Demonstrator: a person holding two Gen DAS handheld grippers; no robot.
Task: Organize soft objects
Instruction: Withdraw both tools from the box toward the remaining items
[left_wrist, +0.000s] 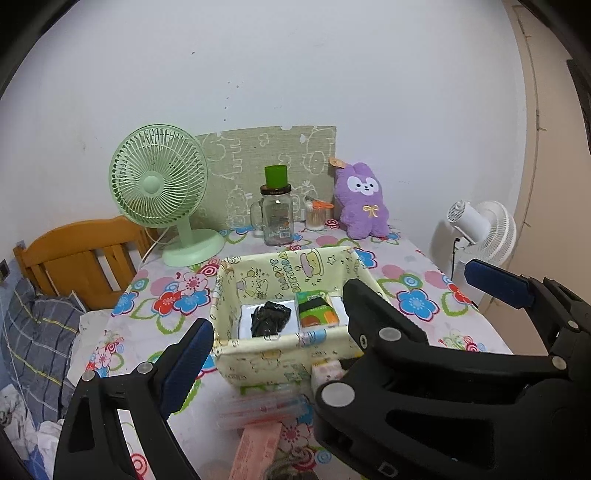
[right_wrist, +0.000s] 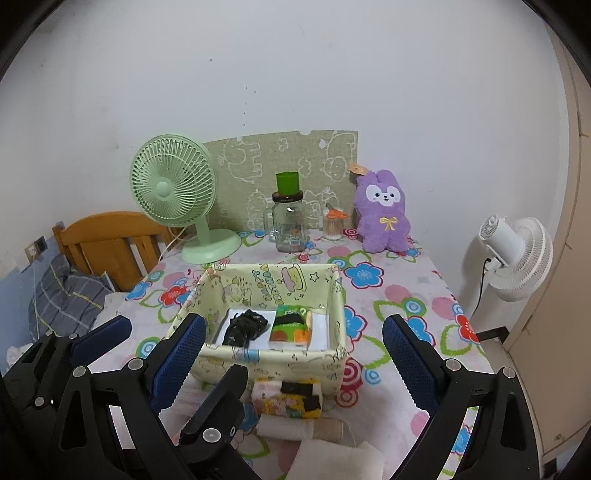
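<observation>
Left gripper (left_wrist: 280, 354): fingers spread wide, nothing between them, hovering over the near edge of the box.
Right gripper (right_wrist: 295, 347): also wide open and empty, level with the box front; in the left view it crosses the lower right.
Box (right_wrist: 218, 286): fabric bin, cartoon print, upright mid-tabletop (right_wrist: 402, 295), open top facing us.
In the box: a black crumpled bundle (right_wrist: 245, 326) on the left of the floor, a green-and-orange packet (right_wrist: 291, 326) just beside it to the right; white floor bare at far right.
Still out: a yellow-and-black soft bundle (right_wrist: 291, 400) touching the box's near wall, a pale roll (right_wrist: 299, 430) closer in, a white cloth (right_wrist: 332, 461) at the bottom edge.
Also out, left view: a pink carton (left_wrist: 255, 454) and a clear red-striped wrapper (left_wrist: 258, 406), blurred, contents hard to tell.
Step in hand: likely picking the next soft piece from the near pile.
Doing it well: come straight down over the bundle, close across its thickest fold so it won't slip, lift clear of the wall before going in.
Placement: the bare right side looks the best landing spot.
Watch out: the two grippers sit close together; one should stand off.
Plush (right_wrist: 384, 210): purple, upright at the back by the wall, well apart from the box.
</observation>
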